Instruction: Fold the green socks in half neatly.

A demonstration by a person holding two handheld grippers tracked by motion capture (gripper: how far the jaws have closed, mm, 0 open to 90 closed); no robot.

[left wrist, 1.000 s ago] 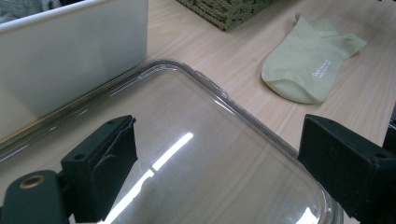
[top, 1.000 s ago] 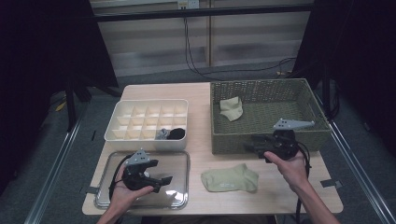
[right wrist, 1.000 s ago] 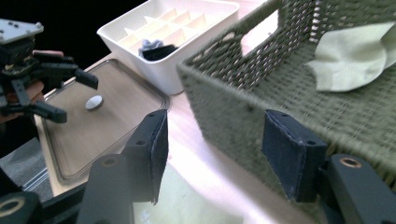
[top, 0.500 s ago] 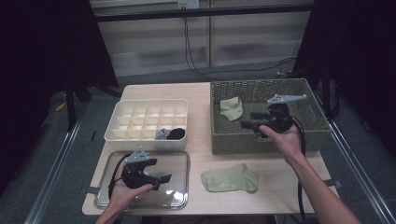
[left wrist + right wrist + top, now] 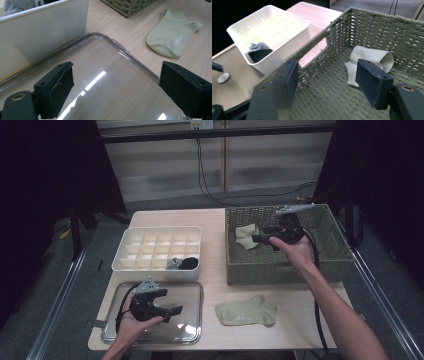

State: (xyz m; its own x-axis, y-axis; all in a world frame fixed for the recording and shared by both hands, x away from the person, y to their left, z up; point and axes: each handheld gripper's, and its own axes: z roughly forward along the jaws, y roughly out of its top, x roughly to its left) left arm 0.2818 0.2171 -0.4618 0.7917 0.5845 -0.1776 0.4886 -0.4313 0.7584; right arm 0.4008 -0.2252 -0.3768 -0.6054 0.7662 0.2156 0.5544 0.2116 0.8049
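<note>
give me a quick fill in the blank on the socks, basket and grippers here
1. The right gripper hovers with open jaws inside the woven ____, near the pale sock lying in it.
2. The left gripper is held over the clear ____ at the table's front.
3. The green sock lies flat on the ____.
4. The white divided box holds a black sock and a ____ one.

Missing words: basket; lid; table; grey

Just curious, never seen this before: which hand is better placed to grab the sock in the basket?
The right gripper: it hovers open inside the wicker basket, jaws facing the pale sock. The left gripper sits over the clear lid.
</note>
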